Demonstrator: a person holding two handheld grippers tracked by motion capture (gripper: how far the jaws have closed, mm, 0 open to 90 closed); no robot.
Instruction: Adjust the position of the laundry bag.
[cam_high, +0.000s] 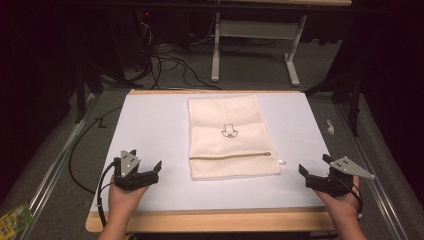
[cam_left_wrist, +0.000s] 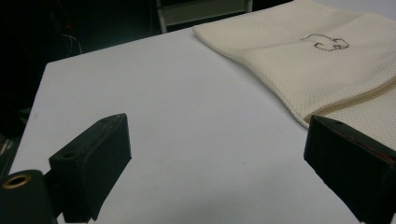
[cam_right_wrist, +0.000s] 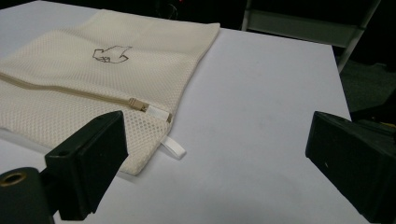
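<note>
I've got the cream mesh bag lying flat in the middle of the white table top; everything else I'll place against it. Its closed zipper runs across the bag close to the edge nearest me; a small dark printed emblem sits beyond the zipper, about mid-bag; a little white tab pokes out at the bag's near right corner, just past the zipper's end.

My left gripper is off the bag's near left corner, near it but apart, held in the left hand; jaws spread wide, nothing between them but bare table. From the left gripper view the bag lies ahead and to the right, the zipper disappearing behind the right-hand jaw; I can't tell whether that jaw touches the mesh.

My right gripper sits off the bag's near right corner, a bit farther out than the left one, in the right hand; jaws wide apart here too, empty. In the right gripper view the bag is ahead to the left; zipper pull and white tab lie just beyond the left-hand jaw, the emblem farther up the fabric.

Beyond the bag's far edge, off the table, I see a white desk frame and black cables on the grey floor.
</note>
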